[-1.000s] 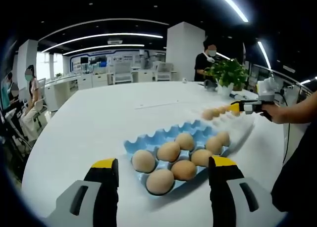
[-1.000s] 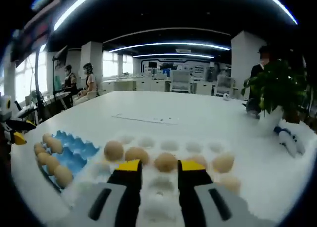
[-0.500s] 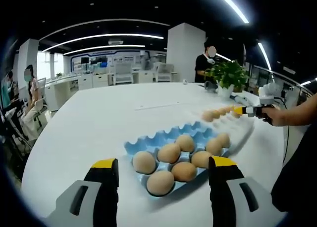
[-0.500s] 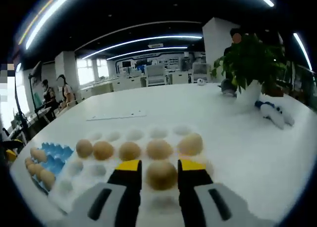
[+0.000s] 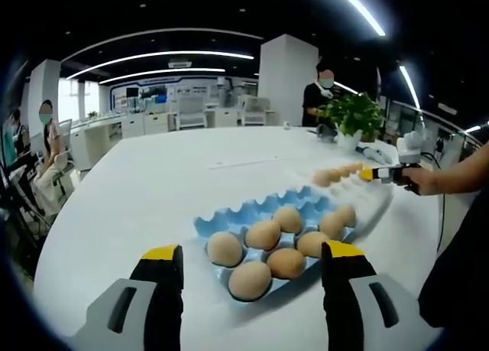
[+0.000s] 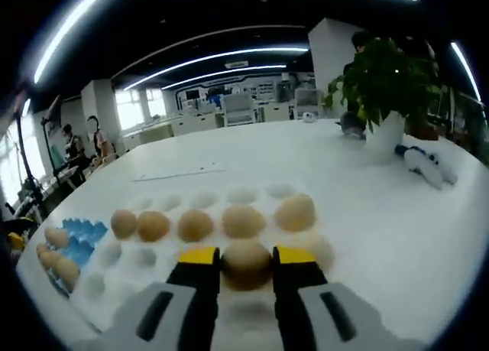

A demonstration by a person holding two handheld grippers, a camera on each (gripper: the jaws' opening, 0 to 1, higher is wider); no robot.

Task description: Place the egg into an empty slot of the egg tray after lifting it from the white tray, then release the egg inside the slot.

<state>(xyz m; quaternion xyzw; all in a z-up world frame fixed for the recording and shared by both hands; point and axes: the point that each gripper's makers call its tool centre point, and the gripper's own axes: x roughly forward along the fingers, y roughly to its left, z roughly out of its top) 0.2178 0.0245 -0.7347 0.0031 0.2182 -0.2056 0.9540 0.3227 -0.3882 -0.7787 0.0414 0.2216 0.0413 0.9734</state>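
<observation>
On a table: egg tray ahead of the left gripper, seven eggs in its slots. White tray just beside it, toward the right gripper. Between that gripper's jaws, an egg, over the white tray. Behind it, a row of five eggs in the tray. Farther back right, a potted plant.

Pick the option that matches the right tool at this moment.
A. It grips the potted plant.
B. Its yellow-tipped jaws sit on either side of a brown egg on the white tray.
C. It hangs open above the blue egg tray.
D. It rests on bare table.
B: in the right gripper view the right tool has its yellow-tipped jaws flanking a brown egg on the white moulded tray; whether it is lifted cannot be told.
</observation>
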